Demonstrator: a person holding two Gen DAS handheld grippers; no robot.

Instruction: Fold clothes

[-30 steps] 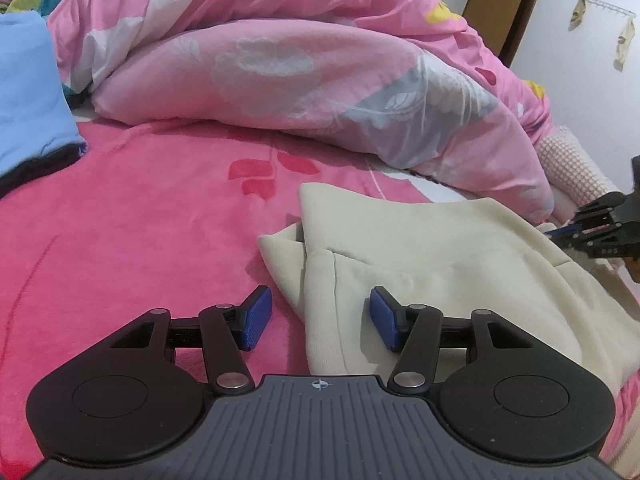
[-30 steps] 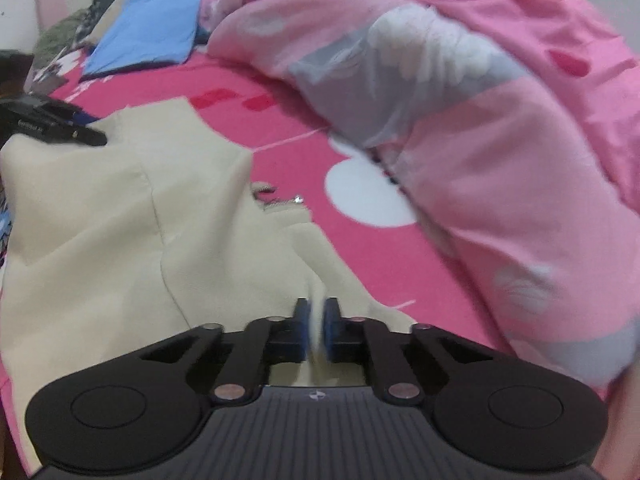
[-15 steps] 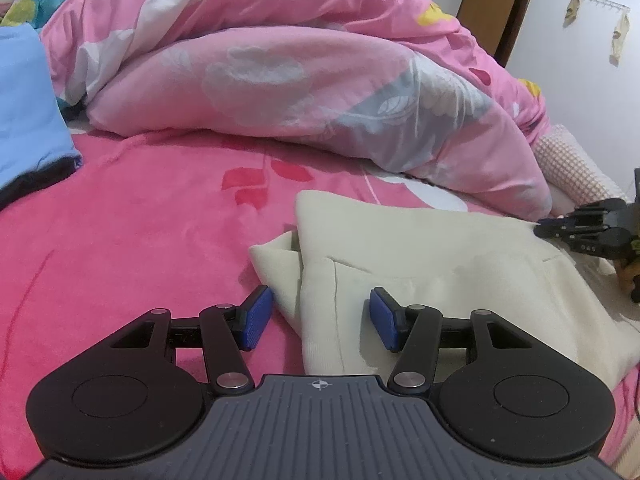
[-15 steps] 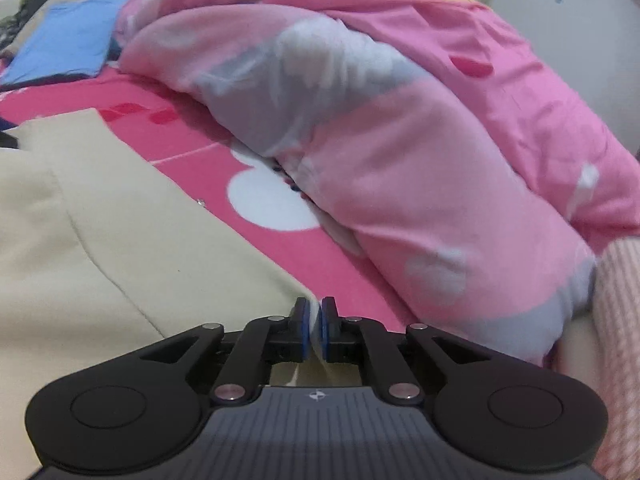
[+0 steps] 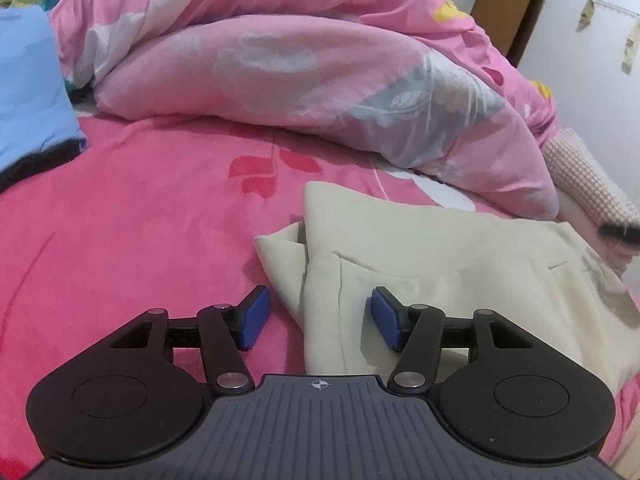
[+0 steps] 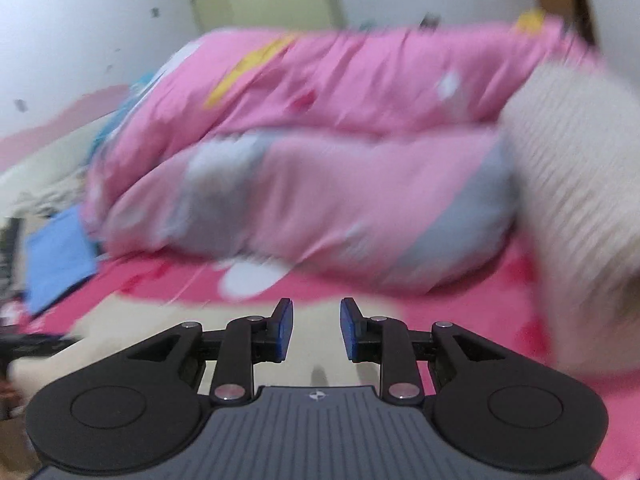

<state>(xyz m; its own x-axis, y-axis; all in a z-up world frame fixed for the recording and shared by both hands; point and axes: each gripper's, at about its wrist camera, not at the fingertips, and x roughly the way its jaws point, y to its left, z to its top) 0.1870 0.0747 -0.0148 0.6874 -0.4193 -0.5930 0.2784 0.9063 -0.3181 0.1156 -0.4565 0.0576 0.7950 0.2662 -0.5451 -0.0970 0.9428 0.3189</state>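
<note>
Bed (image 5: 132, 248) w/ hot-pink sheet fills the low half of both views. Duvet (image 5: 304, 80), pink w/ grey-white flowers, is heaped well ahead of both grippers, across the far side. Cream garment (image 5: 448, 260) lies flat on the sheet – right under and ahead of the left gripper (image 5: 320, 318), running off to its right; a folded corner sticks out just left of centre. Blue cloth (image 5: 28, 80) sits far left of the left gripper, near the duvet's end. Checked pillow (image 5: 588, 184) far right, beside the duvet.

Left gripper: blue pads wide apart, straddling the garment's ribbed edge, nothing pinched. Right gripper (image 6: 316, 330): pads apart too, empty – cream fabric shows below and between them. Right view is badly motion-blurred; contact w/ the fabric can't be told.
</note>
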